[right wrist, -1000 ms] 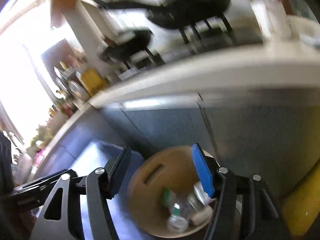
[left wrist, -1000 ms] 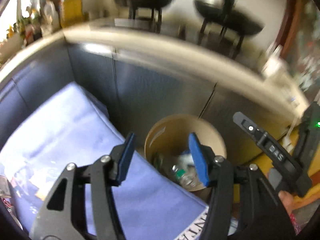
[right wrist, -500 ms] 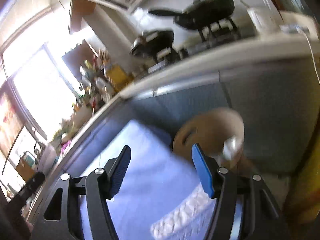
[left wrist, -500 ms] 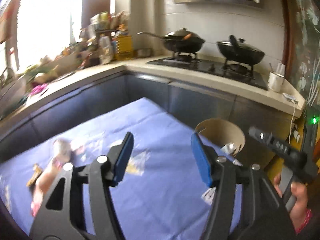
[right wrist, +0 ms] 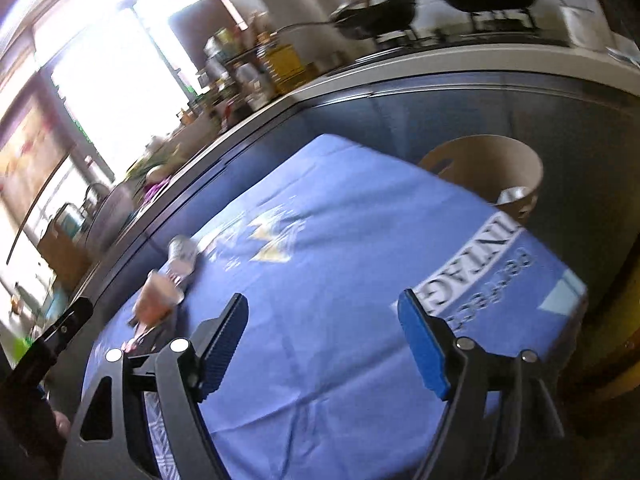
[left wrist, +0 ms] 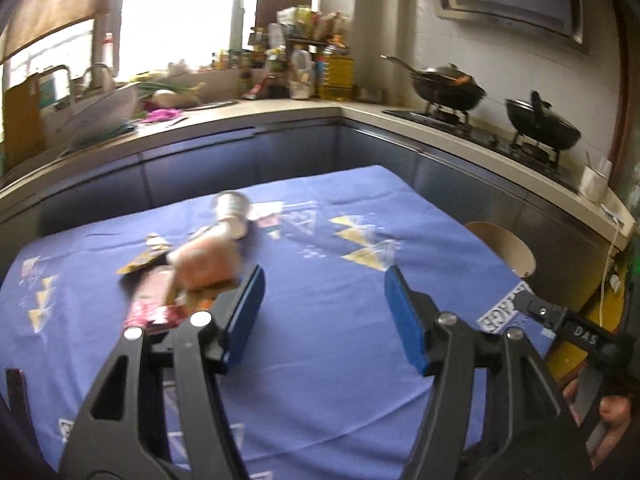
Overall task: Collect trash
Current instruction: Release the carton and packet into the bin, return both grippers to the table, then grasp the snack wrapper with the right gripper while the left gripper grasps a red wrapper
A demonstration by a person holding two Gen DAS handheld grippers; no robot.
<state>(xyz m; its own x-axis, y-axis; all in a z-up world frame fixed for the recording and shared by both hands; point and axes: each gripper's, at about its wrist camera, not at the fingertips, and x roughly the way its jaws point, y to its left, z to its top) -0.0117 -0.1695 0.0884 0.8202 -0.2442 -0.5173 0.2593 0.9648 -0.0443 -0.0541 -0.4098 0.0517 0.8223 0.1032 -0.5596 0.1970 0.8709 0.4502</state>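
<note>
Both my hand-held grippers, left [left wrist: 322, 316] and right [right wrist: 320, 344], are spread wide and empty. Some trash is already in the bin [right wrist: 486, 168] at 2 o'clock; cups [left wrist: 230, 216] and wrappers [left wrist: 154, 304] at 10 o'clock are left on the surface [left wrist: 332, 380].

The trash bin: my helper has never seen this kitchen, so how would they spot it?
Find the table with the blue cloth. At its far corner, toward the stove counter, stands the trash bin: a round tan tub lower than the tabletop, the only open container there.
</note>
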